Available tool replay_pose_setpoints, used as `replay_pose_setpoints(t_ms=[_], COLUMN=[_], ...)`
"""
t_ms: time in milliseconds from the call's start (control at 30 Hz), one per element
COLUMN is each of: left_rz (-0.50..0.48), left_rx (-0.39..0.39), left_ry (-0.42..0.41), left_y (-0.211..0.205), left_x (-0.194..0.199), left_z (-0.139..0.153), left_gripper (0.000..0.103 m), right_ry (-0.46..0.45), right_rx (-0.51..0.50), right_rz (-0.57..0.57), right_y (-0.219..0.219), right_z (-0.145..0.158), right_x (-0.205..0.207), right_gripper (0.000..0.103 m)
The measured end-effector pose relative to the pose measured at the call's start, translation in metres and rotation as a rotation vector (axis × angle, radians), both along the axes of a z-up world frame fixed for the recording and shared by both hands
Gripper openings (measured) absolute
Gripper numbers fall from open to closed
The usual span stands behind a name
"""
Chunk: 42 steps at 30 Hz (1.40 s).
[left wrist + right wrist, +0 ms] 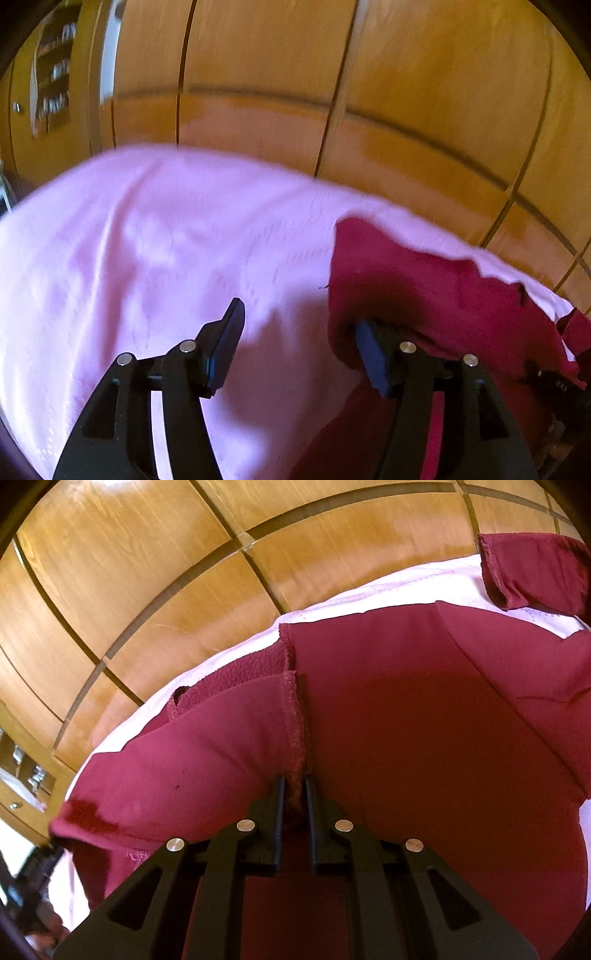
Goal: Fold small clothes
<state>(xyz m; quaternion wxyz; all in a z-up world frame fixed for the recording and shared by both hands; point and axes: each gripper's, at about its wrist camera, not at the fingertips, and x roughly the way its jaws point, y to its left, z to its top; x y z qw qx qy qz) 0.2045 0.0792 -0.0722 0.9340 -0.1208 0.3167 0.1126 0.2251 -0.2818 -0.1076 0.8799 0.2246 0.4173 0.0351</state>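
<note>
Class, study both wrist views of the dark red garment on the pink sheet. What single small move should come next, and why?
Probably the right gripper, shut on the hemmed edge of the red garment, should carry that edge across to make the fold. The left gripper is open with nothing between its pads, so it looks free to hold the cloth flat on the pink sheet.

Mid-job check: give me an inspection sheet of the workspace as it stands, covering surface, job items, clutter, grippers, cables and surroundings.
Surface: pink bedsheet, lightly rumpled.
Job's things: dark red garment spread on the sheet, one hemmed edge folded over; its sleeve lies at the far side.
Clutter: nothing seen.
Grippers: right gripper shut on the garment's stitched hem; left gripper open, nothing between its fingers, one pad beside the garment's edge.
Cables: nothing seen.
Surroundings: wooden wardrobe panels behind the bed; shelves far left, blurred.
</note>
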Motion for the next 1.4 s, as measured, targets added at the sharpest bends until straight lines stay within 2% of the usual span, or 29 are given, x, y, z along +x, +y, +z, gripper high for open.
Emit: replay_pose_setpoints(t_ms=[67,167,233,300,333,400,467,500,567,733,767,867,900,967,1000,1067,1133,1233,1300,1367,1400], left_rz=[0.019,0.083,0.133,0.132,0.128,0.108,0.093,0.094,0.084,0.056,0.047,-0.015,-0.043,-0.086,-0.097,-0.077,-0.049,-0.107,-0.192,-0.21,-0.23], left_rx=[0.036,-0.037,-0.105,-0.12,-0.127,-0.133,-0.146,-0.145,-0.148,-0.159,-0.149,-0.037,0.019,0.118,0.125,0.071,0.051,0.025,0.093,0.249,0.299], left_ry=[-0.005,0.046,0.108,0.168,0.193,0.242,0.224,0.216,0.21,0.261,0.256,0.174,0.177,0.256,0.275,0.261,0.296,0.333,0.285,0.226,0.254], left_y=[-0.005,0.01,0.024,0.025,0.025,0.024,0.027,0.028,0.031,0.032,0.033,0.032,0.03,0.027,0.03,0.042,0.05,0.049,0.043,0.041,0.042], left_x=[0.003,0.006,0.005,0.001,-0.003,-0.01,-0.02,-0.024,-0.031,-0.033,-0.033,-0.022,-0.015,-0.002,0.0,-0.005,-0.006,-0.001,0.003,0.008,0.014], left_z=[0.006,0.0,-0.015,-0.027,-0.033,-0.045,-0.044,-0.042,-0.037,-0.041,-0.039,-0.028,-0.026,-0.027,-0.027,-0.026,-0.033,-0.041,-0.032,-0.026,-0.029], left_gripper=[0.059,0.06,0.061,0.063,0.069,0.074,0.078,0.084,0.086,0.094,0.094,0.097,0.1,0.101,0.101,0.101,0.101,0.1,0.101,0.101,0.101], right_ry=[-0.003,-0.006,-0.012,-0.013,-0.012,-0.013,-0.014,-0.015,-0.016,-0.019,-0.02,-0.022,-0.022,-0.026,-0.028,-0.041,-0.048,-0.061,-0.068,-0.064,-0.064], right_rx=[-0.009,-0.011,-0.007,-0.019,-0.021,-0.015,-0.008,-0.005,-0.003,0.0,0.002,0.008,0.01,0.023,0.031,0.061,0.067,0.055,0.055,0.05,0.047], right_rz=[-0.001,0.002,0.012,0.013,0.013,0.012,0.012,0.012,0.012,0.012,0.011,0.01,0.01,0.009,0.009,0.016,0.031,0.051,0.056,0.056,0.056], right_y=[0.002,0.003,0.004,0.005,0.005,0.003,0.003,0.002,0.002,0.003,0.003,0.002,0.002,0.0,-0.001,-0.002,0.0,0.005,0.005,0.006,0.008], right_z=[0.001,0.0,0.0,0.0,0.0,0.0,-0.001,-0.001,-0.001,-0.001,-0.001,-0.002,-0.002,-0.002,-0.003,-0.003,-0.003,0.0,0.001,0.001,0.001], right_x=[0.0,0.0,-0.001,-0.001,-0.001,-0.001,0.0,-0.001,-0.001,-0.001,-0.001,-0.002,-0.001,-0.002,-0.002,-0.003,-0.003,-0.003,-0.004,-0.003,-0.003], right_gripper=[0.01,0.012,0.016,0.016,0.016,0.016,0.016,0.016,0.016,0.016,0.016,0.016,0.016,0.017,0.019,0.026,0.034,0.045,0.048,0.048,0.048])
